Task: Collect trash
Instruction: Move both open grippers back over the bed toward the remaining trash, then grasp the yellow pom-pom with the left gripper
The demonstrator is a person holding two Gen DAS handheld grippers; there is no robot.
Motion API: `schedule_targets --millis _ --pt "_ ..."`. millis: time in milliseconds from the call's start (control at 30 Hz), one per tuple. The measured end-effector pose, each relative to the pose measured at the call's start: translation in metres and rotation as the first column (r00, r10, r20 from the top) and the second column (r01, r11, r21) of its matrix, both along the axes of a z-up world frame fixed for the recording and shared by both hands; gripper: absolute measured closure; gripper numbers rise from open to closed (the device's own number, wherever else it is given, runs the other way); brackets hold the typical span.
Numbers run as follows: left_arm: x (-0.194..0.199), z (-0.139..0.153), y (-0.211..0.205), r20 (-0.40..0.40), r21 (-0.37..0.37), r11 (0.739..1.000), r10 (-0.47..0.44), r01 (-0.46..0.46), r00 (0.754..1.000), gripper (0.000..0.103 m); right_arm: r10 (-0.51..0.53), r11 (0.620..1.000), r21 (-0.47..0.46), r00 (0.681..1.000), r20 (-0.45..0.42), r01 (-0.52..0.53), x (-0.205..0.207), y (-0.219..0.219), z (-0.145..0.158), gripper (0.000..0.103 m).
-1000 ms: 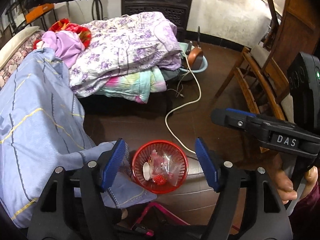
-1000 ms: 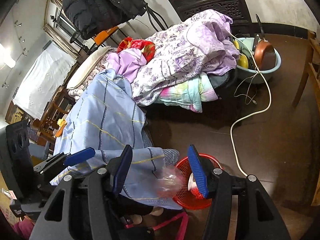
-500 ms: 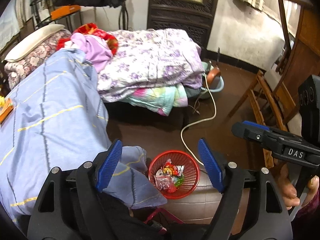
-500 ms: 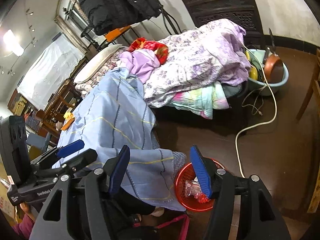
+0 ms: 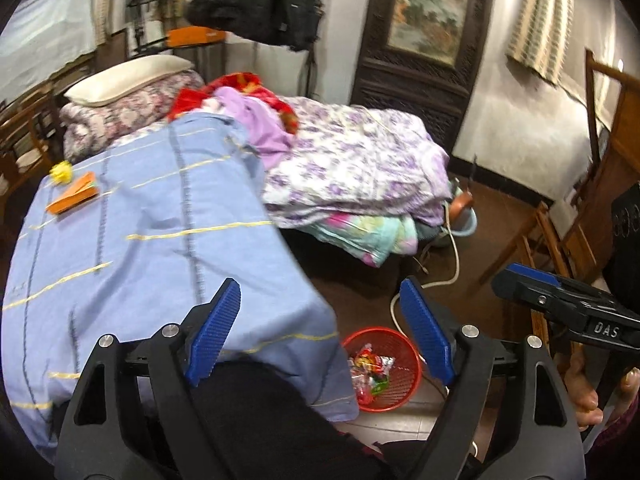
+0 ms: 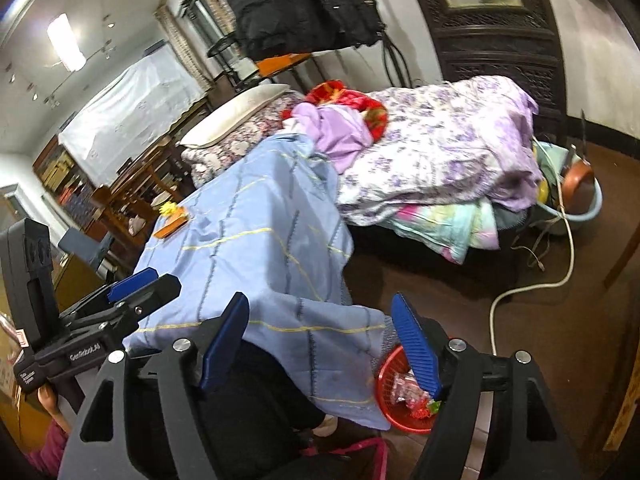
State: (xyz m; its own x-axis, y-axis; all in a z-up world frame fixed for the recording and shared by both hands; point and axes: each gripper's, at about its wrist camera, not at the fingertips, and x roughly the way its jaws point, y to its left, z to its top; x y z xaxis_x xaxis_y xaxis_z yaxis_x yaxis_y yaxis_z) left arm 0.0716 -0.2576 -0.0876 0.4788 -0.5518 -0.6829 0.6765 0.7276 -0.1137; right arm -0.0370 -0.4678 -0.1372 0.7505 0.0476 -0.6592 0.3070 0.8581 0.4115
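While I am looking through the left wrist camera, the left gripper (image 5: 320,328) is hanging wide apart and carrying nothing above the blue tablecloth (image 5: 140,240), and the red basket (image 5: 396,396) is sitting on the floor just beside the cloth's hanging corner, wrappers (image 5: 370,368) lying inside it, probably so trash can drop straight off the edge. Through the right wrist camera, the right gripper (image 6: 320,340) is likewise gaping and bare; beyond it, an orange packet (image 6: 172,226) and a yellow scrap (image 6: 168,209) are waiting at the cloth's far end.
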Motion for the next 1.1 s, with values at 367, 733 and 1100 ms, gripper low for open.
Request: schedule_targets --millis 367,733,1100 --pt "0.060 -0.008 0.100 -0.079 -0.077 0.976 0.196 -0.202 0.978 0.022 0.131 0.991 0.010 0.991 -0.014 -0.130 0.066 0.078 0.015 0.025" --pt "0.139 -0.007 0.184 -0.049 -0.027 0.913 0.407 -0.408 0.912 0.020 0.220 0.974 -0.040 0.974 -0.046 -0.222 0.147 0.148 0.003 0.024" --pt "0.198 0.033 0.240 0.034 -0.026 0.849 0.528 -0.527 0.849 0.020 0.246 0.964 -0.088 0.966 -0.081 -0.252 0.217 0.177 -0.023 0.024"
